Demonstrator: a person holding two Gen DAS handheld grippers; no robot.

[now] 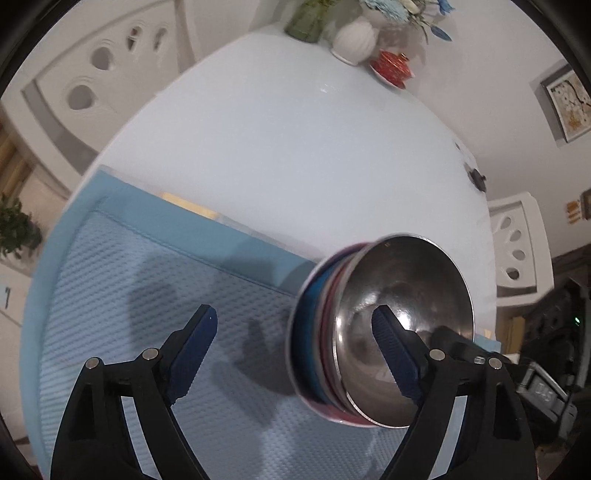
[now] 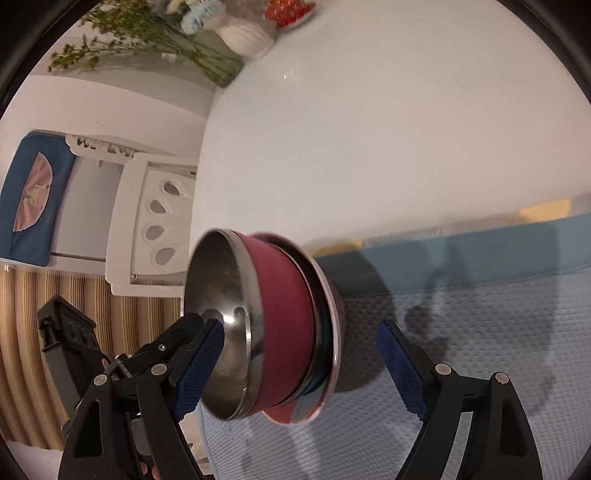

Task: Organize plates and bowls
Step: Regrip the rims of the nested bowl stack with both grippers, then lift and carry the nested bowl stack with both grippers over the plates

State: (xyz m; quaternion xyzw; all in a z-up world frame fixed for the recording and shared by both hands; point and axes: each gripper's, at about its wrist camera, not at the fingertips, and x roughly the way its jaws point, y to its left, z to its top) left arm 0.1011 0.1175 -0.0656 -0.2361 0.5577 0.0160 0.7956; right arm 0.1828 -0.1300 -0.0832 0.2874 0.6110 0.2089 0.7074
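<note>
A stack of nested steel bowls and plates (image 1: 373,332) with red and blue outsides stands on the light blue textured mat (image 1: 147,314). In the left wrist view my left gripper (image 1: 295,332) is open, its right fingertip (image 1: 388,332) in front of the top bowl's steel inside, its left finger over bare mat. In the right wrist view the same stack (image 2: 273,332) lies between the wide-open fingers of my right gripper (image 2: 299,336). Its left finger (image 2: 207,343) is at the top bowl's mouth, its right finger beyond the stack's base, apart from it.
The mat lies on a white table (image 1: 295,147). At the far end stand a white vase (image 1: 354,40), a green glass vase with flowers (image 1: 306,18) and a red cup on a saucer (image 1: 393,66). White chairs (image 2: 147,221) stand beside the table.
</note>
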